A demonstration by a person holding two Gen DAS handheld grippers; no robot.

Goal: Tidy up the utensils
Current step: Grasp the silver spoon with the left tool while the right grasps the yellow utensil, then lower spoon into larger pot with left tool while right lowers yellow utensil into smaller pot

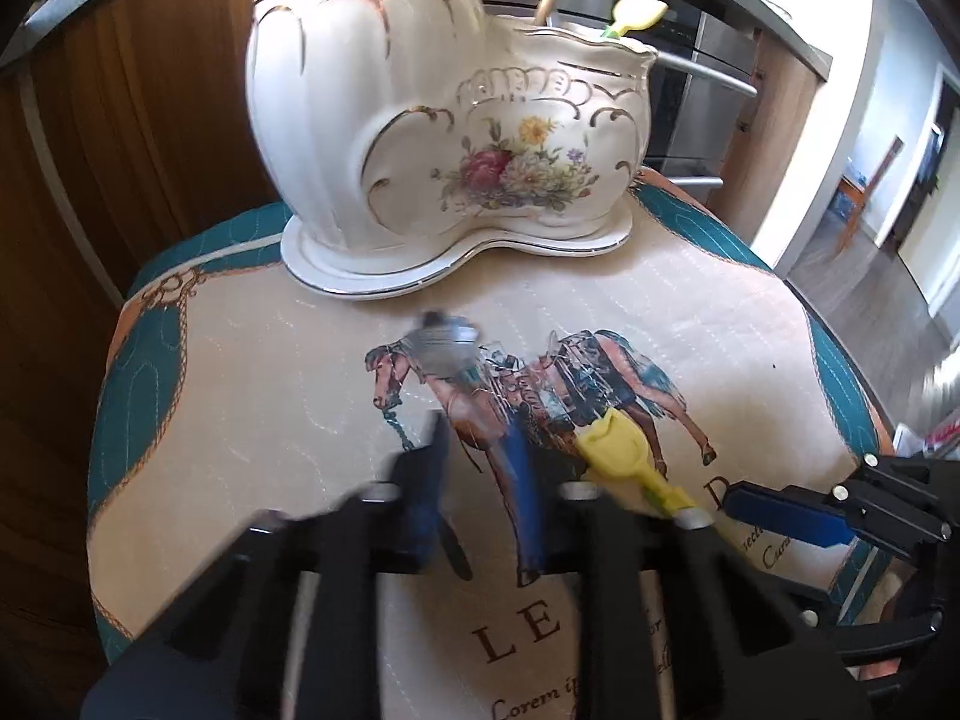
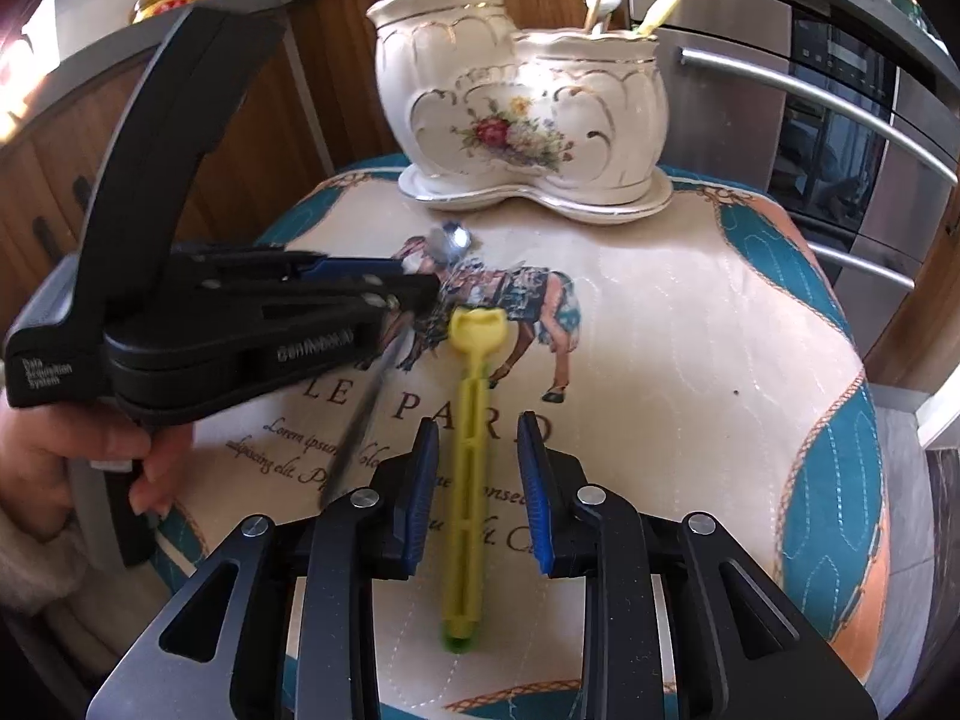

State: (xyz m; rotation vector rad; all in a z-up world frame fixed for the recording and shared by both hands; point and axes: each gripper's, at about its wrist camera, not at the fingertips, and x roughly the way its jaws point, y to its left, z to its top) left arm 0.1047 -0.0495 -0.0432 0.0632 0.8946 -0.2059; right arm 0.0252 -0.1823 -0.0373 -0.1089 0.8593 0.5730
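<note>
— Where are we?
— My left gripper (image 2: 420, 297) pinches a blurred utensil, probably a spoon (image 2: 366, 402), low over the mat (image 2: 690, 312). My right gripper (image 2: 478, 423) is spread astride the yellow scraper (image 2: 465, 480), which lies flat.
— Next?
— Lift the spoon into the holder (image 2: 522, 120).

My left gripper (image 2: 414, 291) points down toward the far side, jaws nearly closed, clamped on a spoon (image 2: 366, 396). A hand (image 2: 90, 450) wraps its handle at near left. My right gripper (image 2: 477, 480) hangs low and near, jaws parted, pads (image 2: 536, 504) clear of anything.
</note>
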